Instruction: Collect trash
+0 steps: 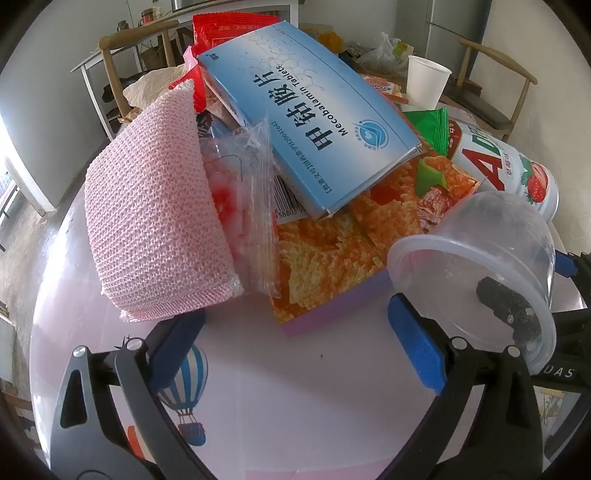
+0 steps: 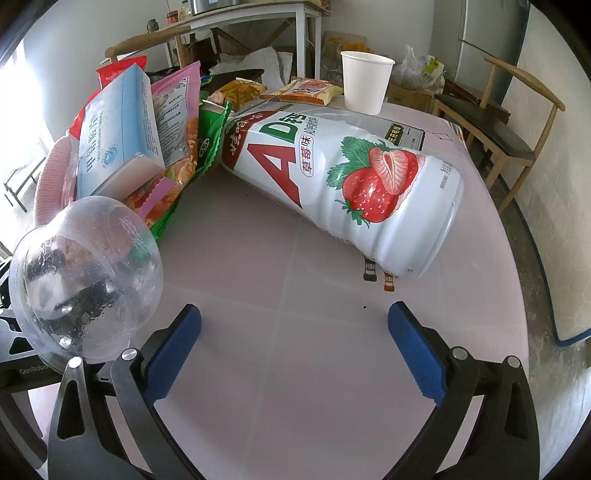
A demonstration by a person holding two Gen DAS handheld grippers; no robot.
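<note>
Trash is heaped on the table, and from these pictures I judge that the collecting has hardly begun, or at least nothing is being carried at this moment.

In the left wrist view, the left gripper stands at the bottom of the frame with its jaws spread wide and nothing between them, only bare tablecloth. Just above it, in the middle of the frame, lies the pile: a pink sponge at the left, a crumpled clear bag beside it, a blue medicine box resting tilted on top of a snack package, and a red wrapper at the top. A clear plastic cup lies on its side at the lower right, near the right finger of this gripper.

In the right wrist view, the right gripper is also spread wide and empty at the bottom. A strawberry drink bottle lies on its side in the centre, and a white paper cup stands upright at the top. The same clear plastic cup shows at the lower left.

No bin or bag for the trash is visible, so I cannot tell where the things must go. Every item that I can see is left to pick up.
</note>
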